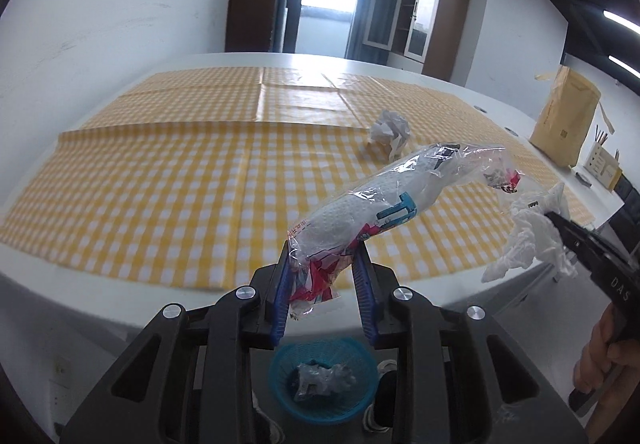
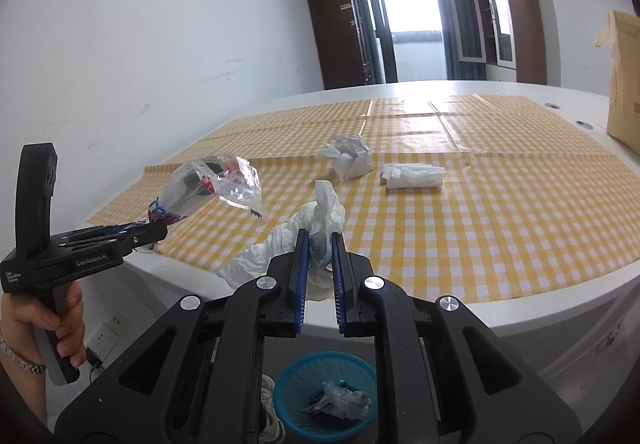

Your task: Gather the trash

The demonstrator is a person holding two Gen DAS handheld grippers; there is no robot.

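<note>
Both grippers angled down over the blue basket (image 2: 326,392): left gripper (image 1: 322,264) clamped on a clear plastic wrapper (image 1: 400,196), right gripper (image 2: 319,244) pinching crumpled white tissue (image 2: 288,244).

You have a white table (image 2: 520,304) with a rounded near edge, and a yellow-and-white checked cloth (image 2: 500,224) spread over most of it; the creases in the cloth run across and away from you. On the cloth, toward the far middle, lies a crumpled paper ball (image 2: 348,160), and just right of it a rolled white tissue (image 2: 414,175). At the far right, off the cloth, a brown paper bag (image 1: 564,120) stands on the bare tabletop, with a pen holder (image 1: 602,162) near it. Below the near edge, on the floor (image 2: 568,396), sits a blue basket (image 2: 324,396) with crumpled wrappers (image 2: 340,402) inside it.
</note>
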